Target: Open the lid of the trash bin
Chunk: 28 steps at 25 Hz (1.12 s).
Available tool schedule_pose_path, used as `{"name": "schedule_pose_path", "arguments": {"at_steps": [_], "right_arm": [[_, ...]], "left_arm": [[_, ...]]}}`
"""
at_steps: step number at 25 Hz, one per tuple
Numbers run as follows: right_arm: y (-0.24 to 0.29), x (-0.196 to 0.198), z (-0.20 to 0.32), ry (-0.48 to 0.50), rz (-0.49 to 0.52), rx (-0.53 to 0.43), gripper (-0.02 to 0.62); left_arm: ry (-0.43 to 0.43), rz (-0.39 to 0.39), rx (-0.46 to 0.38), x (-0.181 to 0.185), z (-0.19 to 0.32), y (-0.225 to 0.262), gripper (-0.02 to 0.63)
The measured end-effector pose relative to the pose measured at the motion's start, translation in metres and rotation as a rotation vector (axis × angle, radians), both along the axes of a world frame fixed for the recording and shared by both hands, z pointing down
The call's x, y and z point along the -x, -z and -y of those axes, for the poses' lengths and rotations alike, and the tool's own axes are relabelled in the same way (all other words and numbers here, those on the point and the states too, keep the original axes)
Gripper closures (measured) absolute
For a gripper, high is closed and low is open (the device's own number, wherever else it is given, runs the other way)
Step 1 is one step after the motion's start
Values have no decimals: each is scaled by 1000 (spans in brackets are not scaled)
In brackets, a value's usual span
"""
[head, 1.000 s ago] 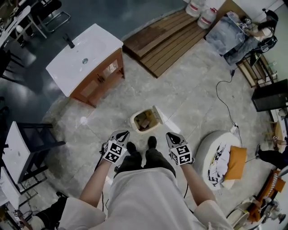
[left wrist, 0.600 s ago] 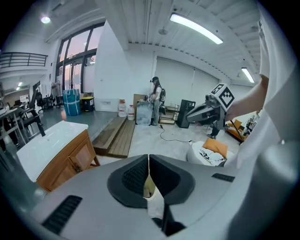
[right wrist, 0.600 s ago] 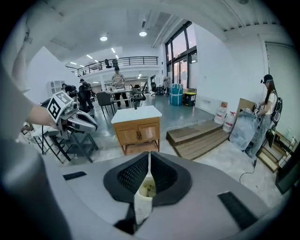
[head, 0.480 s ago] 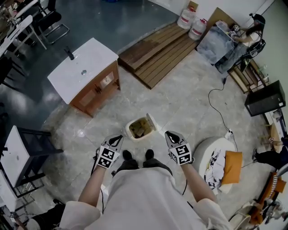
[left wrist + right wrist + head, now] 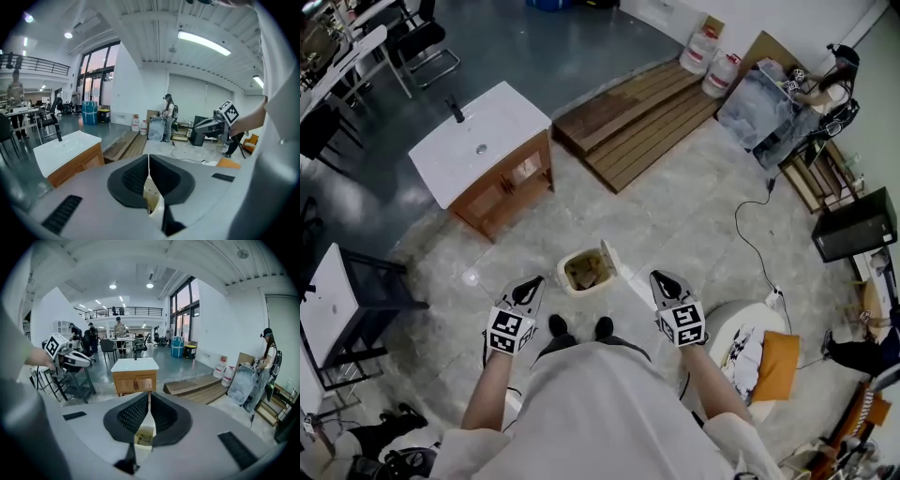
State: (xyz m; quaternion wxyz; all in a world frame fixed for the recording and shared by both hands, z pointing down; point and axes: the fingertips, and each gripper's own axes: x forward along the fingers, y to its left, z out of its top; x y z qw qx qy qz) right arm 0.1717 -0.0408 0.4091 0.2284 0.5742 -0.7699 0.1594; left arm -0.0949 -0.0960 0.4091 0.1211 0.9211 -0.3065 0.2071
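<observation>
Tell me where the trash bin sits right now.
In the head view the trash bin stands on the stone floor near the middle, lid raised, just ahead of the person's shoes and nearer than the wooden sink cabinet.

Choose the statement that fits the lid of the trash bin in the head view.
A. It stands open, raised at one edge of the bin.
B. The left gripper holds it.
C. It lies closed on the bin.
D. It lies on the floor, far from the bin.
A: the lid stands raised at the right edge of the trash bin, and the contents show from above.
</observation>
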Motion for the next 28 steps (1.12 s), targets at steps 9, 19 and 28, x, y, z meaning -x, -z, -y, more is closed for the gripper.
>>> {"name": "schedule_pose_path", "arguments": {"at_steps": [9,19,28], "right_arm": [[32,-8,-12,38,-20,-90,561],[42,-10,-10,34,-12,-130,561],[43,-13,-6,32,-8,-132,561]], "left_arm": [[88,-57,-97,3,2,39,581],[118,-68,-117,8,-3,48,581],[117,-64,-116,5,-1,47,581]]}}
